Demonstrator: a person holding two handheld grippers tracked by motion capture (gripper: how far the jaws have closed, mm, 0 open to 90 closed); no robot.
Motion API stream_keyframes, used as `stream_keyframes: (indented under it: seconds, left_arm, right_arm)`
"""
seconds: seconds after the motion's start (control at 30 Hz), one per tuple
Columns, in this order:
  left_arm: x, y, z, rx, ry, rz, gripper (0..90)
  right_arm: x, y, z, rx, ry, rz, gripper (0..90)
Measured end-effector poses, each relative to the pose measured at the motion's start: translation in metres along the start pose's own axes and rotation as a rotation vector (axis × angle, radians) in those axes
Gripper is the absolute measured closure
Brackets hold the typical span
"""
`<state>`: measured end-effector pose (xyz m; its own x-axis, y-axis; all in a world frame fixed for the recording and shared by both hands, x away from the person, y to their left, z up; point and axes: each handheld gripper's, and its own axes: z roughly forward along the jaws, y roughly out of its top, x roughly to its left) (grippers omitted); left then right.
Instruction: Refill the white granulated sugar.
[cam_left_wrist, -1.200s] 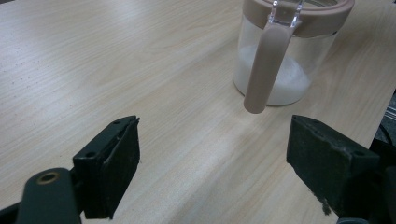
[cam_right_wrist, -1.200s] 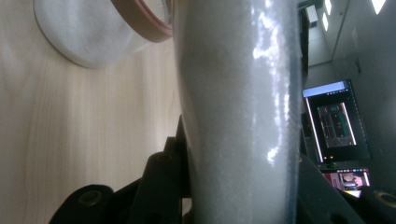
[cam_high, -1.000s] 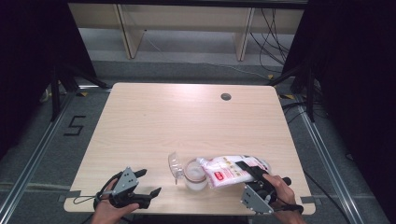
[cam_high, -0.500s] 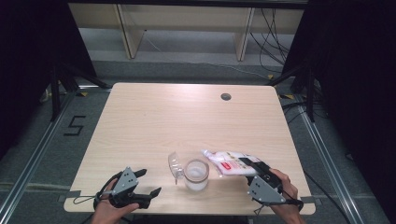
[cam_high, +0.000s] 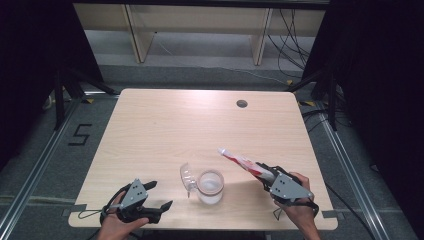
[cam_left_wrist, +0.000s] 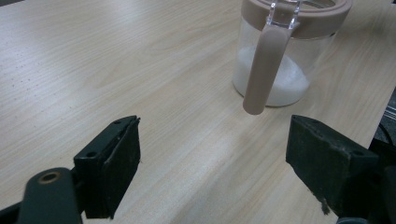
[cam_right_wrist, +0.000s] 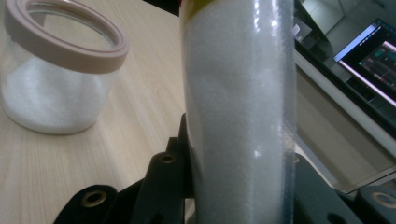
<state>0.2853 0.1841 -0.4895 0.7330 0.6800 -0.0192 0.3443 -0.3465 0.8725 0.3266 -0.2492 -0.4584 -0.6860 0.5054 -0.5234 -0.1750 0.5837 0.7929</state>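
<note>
With the bag (cam_high: 245, 163) clamped in the right gripper (cam_high: 270, 178) and the left gripper (cam_high: 159, 197) held apart, idle, pouring seemed underway, and tipping over the jar (cam_high: 210, 186) was judged next.

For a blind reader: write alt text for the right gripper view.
A clear bag of white granules, clamped between the right gripper's black jaws, rises up the frame. At left a glass jar with a tan rim, partly filled with white powder, stands on the wooden table.

Your left gripper (cam_high: 159, 195) rests low by the near edge, jaws spread wide. Your right gripper (cam_high: 263, 174) is raised and angled up-left, jaws clamped tight.
</note>
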Motion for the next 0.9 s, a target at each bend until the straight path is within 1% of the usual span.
stream_keyframes:
  seconds: [0.1, 0.13, 0.2, 0.23, 0.27, 0.3, 0.33, 0.37, 0.4, 0.43, 0.47, 0.5, 0.53, 0.6, 0.63, 0.67, 0.7, 0.73, 0.77, 0.8, 0.83, 0.9]
  left_arm:
    - [0.000, 0.000, 0.000, 0.001, 0.000, -0.001, 17.5]
    - [0.000, 0.000, 0.000, -0.002, -0.004, 0.006, 17.5]
    - [0.000, 0.000, 0.000, 0.003, 0.002, -0.004, 17.5]
    - [0.000, 0.000, 0.000, 0.003, 0.002, -0.004, 17.5]
    - [-0.001, -0.001, 0.001, 0.000, 0.002, -0.006, 17.5]
    - [-0.001, -0.001, 0.001, 0.000, 0.002, -0.006, 17.5]
    - [-0.001, 0.000, 0.000, 0.003, 0.004, -0.001, 17.5]
    - [-0.001, 0.000, 0.000, 0.003, 0.004, -0.001, 17.5]
    - [0.000, 0.000, 0.000, 0.001, 0.001, -0.001, 17.5]
    - [0.000, 0.000, 0.000, 0.001, 0.001, -0.001, 17.5]
    - [-0.001, -0.001, 0.000, 0.002, 0.002, -0.010, 17.5]
    - [-0.001, -0.001, 0.000, 0.002, 0.002, -0.010, 17.5]
    - [0.000, -0.001, 0.000, 0.001, -0.001, -0.010, 17.5]
    - [-0.001, -0.001, 0.000, 0.001, 0.002, -0.010, 17.5]
    - [0.000, 0.000, 0.000, 0.003, 0.002, 0.008, 17.5]
    - [0.000, 0.000, 0.000, 0.003, 0.002, 0.008, 17.5]
    - [-0.001, 0.000, 0.000, -0.001, -0.002, 0.003, 17.5]
    - [-0.002, -0.001, 0.001, -0.008, -0.007, -0.014, 17.5]
    - [-0.002, -0.001, 0.001, -0.009, -0.003, -0.015, 17.5]
    - [0.000, 0.000, 0.000, -0.002, -0.005, 0.001, 17.5]
    - [0.001, 0.000, 0.000, -0.004, -0.005, 0.027, 17.5]
    - [0.001, 0.000, 0.000, 0.001, -0.003, 0.024, 17.5]
  right_arm:
    - [-0.002, -0.002, 0.004, 0.004, 0.003, 0.012, 74.1]
    - [-0.004, -0.004, 0.007, 0.001, 0.006, 0.027, 74.2]
    - [-0.004, -0.006, 0.010, -0.001, 0.011, 0.063, 74.2]
    - [-0.004, -0.006, 0.010, -0.001, 0.011, 0.063, 74.2]
    - [-0.006, -0.008, 0.014, -0.012, 0.019, 0.081, 74.3]
    - [-0.006, -0.008, 0.014, -0.012, 0.019, 0.081, 74.3]
    - [-0.008, -0.011, 0.017, -0.028, 0.021, 0.109, 74.4]
    - [-0.008, -0.011, 0.017, -0.028, 0.021, 0.109, 74.4]
    - [-0.011, -0.014, 0.020, -0.043, 0.023, 0.132, 74.5]
    - [-0.011, -0.014, 0.020, -0.043, 0.023, 0.132, 74.5]
    - [-0.011, -0.016, 0.023, -0.048, 0.022, 0.176, 74.7]
    - [-0.011, -0.016, 0.023, -0.048, 0.022, 0.176, 74.7]
    - [-0.011, -0.018, 0.022, -0.051, 0.020, 0.194, 74.8]
    - [-0.012, -0.019, 0.022, -0.055, 0.022, 0.199, 74.8]
    - [-0.013, -0.021, 0.021, -0.051, 0.009, 0.211, 74.8]
    - [-0.013, -0.021, 0.021, -0.051, 0.009, 0.211, 74.8]
    - [-0.013, -0.022, 0.021, -0.054, 0.007, 0.209, 74.8]
    - [-0.013, -0.023, 0.020, -0.041, 0.013, 0.219, 74.8]
    - [-0.013, -0.023, 0.020, -0.041, 0.013, 0.219, 74.8]
    - [-0.012, -0.022, 0.019, -0.030, 0.012, 0.236, 74.8]
    - [-0.012, -0.022, 0.019, -0.018, 0.020, 0.238, 74.6]
    - [-0.013, -0.023, 0.018, -0.017, 0.015, 0.234, 74.6]
